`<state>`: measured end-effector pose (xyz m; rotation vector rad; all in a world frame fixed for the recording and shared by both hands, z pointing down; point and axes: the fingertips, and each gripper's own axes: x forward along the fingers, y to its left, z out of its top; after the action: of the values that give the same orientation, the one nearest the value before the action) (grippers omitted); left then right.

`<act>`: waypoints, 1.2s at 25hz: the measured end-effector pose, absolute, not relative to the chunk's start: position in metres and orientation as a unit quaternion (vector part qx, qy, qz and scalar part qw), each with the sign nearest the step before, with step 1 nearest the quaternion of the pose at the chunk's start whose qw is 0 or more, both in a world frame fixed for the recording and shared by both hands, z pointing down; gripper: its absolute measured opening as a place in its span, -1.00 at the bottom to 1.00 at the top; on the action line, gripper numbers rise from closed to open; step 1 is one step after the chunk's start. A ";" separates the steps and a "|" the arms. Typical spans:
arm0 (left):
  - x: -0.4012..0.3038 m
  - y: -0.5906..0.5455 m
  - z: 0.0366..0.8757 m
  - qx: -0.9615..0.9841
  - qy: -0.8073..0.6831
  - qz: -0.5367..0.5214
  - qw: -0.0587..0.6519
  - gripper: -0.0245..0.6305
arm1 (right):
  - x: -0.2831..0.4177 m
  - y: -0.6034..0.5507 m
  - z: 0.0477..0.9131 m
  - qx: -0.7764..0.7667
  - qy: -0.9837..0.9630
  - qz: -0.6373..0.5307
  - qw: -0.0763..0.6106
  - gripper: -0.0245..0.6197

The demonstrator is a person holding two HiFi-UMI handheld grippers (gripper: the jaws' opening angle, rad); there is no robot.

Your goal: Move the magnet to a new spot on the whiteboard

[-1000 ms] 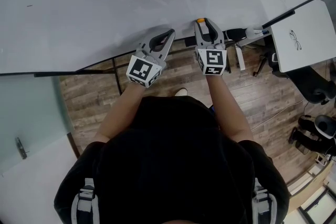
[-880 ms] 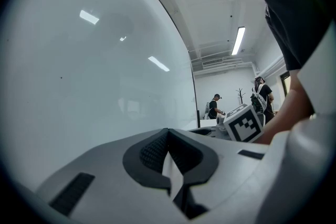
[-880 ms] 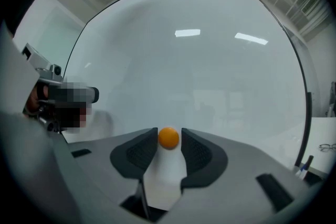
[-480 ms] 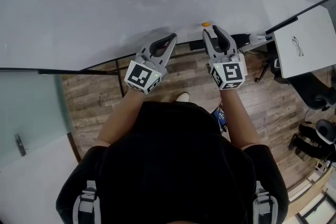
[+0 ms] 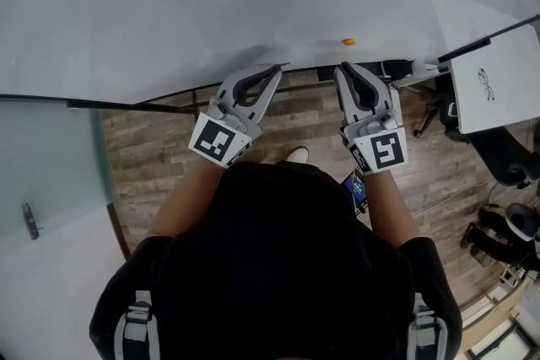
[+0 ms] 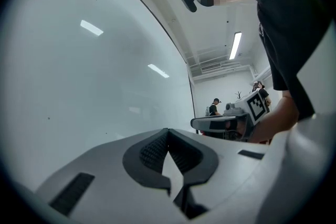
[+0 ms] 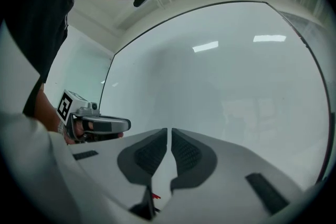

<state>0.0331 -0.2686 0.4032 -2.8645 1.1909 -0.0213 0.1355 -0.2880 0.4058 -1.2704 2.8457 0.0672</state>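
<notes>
A small orange magnet (image 5: pixel 348 41) sticks on the whiteboard (image 5: pixel 169 4) near its lower edge. My right gripper (image 5: pixel 348 67) hangs just below it, apart from it. Its jaws have just been closing and now stand together with nothing between them; the right gripper view (image 7: pixel 169 129) shows only a thin slit and bare whiteboard (image 7: pixel 226 86) beyond. My left gripper (image 5: pixel 275 70) is to the left at the board's lower edge, shut and empty. The left gripper view (image 6: pixel 168 131) faces blank board (image 6: pixel 79 86). Neither gripper view shows the magnet.
The board's ledge carries a dark eraser and a marker (image 5: pixel 396 67) right of my right gripper. A white panel with a drawing (image 5: pixel 498 76) stands at the right, dark chairs (image 5: pixel 506 147) below it. A glass partition (image 5: pixel 51 156) is at the left. Two people (image 6: pixel 214 107) stand far off.
My right gripper let go of the orange magnet, drew back from the board and closed empty. The magnet stays on the board. My left gripper drew back a little too.
</notes>
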 end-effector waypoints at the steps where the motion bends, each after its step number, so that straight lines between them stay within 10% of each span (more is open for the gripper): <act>1: 0.032 -0.266 0.404 -0.923 0.384 -0.008 0.019 -0.92 | 0.133 -0.285 0.405 -0.402 0.915 0.017 0.018 -0.86; 30: 0.029 -0.274 0.423 -0.921 0.390 -0.014 0.002 -0.92 | 0.123 -0.286 0.416 -0.386 0.923 0.005 0.003 -0.92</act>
<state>0.0292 -0.2745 0.4233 -2.8876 1.2243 -0.0428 0.1235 -0.2863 0.4164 -1.2089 2.8935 0.0155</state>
